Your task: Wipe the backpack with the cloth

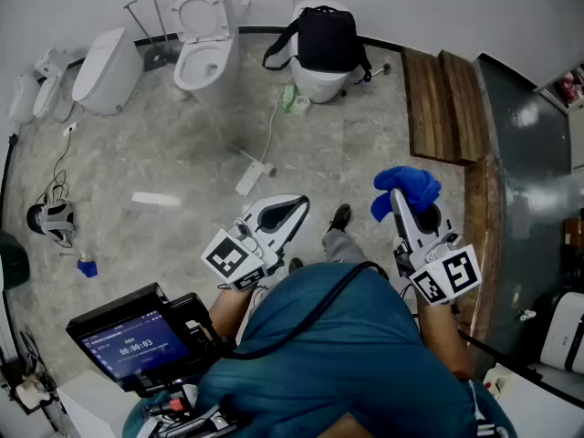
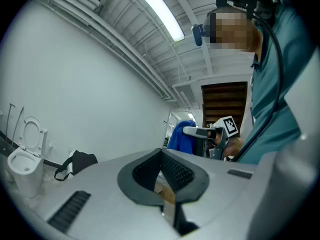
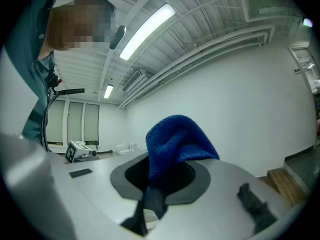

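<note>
Backpack: black, at the upper middle of the head view, sitting on top of a white toilet by the far wall; one strap hangs off its left side.
Cloth: blue, bunched, in the right middle of the head view, well apart from the backpack.
Right gripper: jaws clamped on the cloth, which bulges up and over the pads (the right gripper view shows it filling the gap between them).
Left gripper: jaws together with nothing between them, just left of centre in the head view, pointing toward the upper right.
Left gripper view: the backpack sits small at the lower left, and the cloth shows at centre right.
Floor: grey marbled; a second toilet with its seat up stands at the upper left.
Planks: brown wood, upper right of the head view.
Person: teal shirt, bottom centre.
</note>
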Tool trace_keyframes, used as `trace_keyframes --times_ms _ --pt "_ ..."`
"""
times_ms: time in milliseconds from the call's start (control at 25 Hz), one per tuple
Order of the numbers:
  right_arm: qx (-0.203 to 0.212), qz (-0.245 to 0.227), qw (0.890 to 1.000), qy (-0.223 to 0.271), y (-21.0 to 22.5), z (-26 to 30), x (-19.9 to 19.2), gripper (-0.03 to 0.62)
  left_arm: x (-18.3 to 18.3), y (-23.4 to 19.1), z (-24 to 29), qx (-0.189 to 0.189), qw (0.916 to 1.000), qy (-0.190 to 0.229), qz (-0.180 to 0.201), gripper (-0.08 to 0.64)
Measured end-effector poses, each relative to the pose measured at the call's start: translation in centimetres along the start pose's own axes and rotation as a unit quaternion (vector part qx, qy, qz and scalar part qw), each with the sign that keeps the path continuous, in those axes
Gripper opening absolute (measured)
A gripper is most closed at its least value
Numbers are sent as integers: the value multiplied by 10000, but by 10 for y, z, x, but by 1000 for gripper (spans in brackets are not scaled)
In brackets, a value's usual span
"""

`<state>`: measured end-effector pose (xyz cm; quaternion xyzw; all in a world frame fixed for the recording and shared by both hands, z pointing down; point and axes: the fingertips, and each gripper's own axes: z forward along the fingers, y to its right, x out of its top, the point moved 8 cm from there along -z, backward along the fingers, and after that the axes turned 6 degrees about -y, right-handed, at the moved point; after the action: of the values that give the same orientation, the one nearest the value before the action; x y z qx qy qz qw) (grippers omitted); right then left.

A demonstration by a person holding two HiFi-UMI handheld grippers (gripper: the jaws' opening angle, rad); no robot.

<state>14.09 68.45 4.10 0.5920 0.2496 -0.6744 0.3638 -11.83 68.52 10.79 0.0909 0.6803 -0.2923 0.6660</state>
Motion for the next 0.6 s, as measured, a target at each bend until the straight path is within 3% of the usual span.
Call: trace_keyframes --times_ms 280,360,480,600 --pt "260 -30 9996 -52 1 13 -4 55 -14 -2 6 129 9996 -243 -88 3" --pt "361 55 9993 -117 44 41 -3 55 -7 -32 48 194 9992 -332 -104 4" --pt "559 212 9980 -220 149 103 1 55 6 -103 142 445 9977 -484 -183 3" --pt "691 215 9971 -255 209 142 1 55 13 -143 196 726 9955 -591 -111 5"
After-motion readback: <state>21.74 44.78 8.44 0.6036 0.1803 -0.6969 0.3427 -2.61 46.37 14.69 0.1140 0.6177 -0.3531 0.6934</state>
